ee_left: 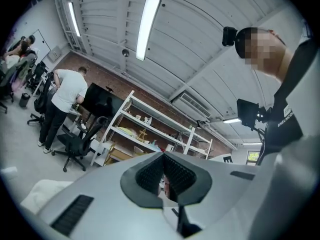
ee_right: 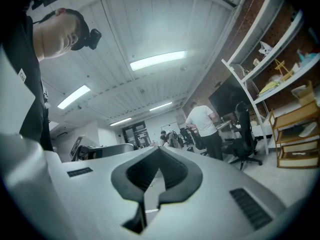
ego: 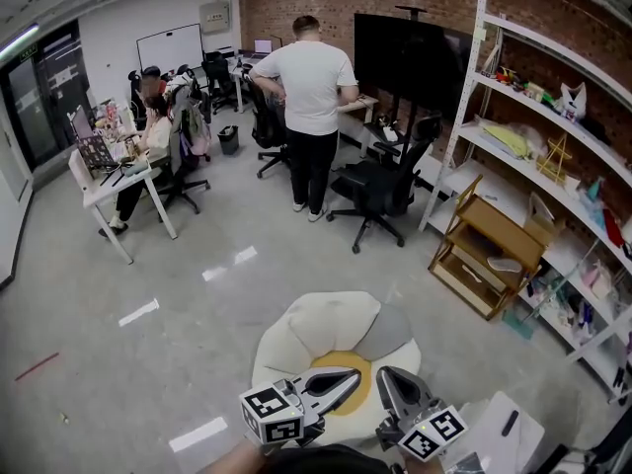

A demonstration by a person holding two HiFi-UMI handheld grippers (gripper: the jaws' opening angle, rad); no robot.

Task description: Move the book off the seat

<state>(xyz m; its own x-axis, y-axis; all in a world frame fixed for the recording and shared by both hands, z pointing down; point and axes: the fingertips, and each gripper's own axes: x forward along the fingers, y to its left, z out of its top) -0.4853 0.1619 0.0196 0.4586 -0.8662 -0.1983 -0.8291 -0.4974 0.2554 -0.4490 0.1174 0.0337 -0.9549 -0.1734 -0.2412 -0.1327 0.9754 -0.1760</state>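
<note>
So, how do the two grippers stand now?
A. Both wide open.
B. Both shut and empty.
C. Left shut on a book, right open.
B: the left gripper and the right gripper each show jaw tips closed together, with nothing held between them.

I see a grey floor point(ego: 197, 314) carrying a cream beanbag seat point(ego: 316, 329), a black office chair point(ego: 380, 186) and a low wooden rack point(ego: 489, 245)

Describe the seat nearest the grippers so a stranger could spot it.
From the white shelving on the right, come down the grey floor to the bottom centre of the head view. The seat there is a low cream flower-shaped cushion with a yellow centre, unlike the black wheeled office chairs behind.
</note>
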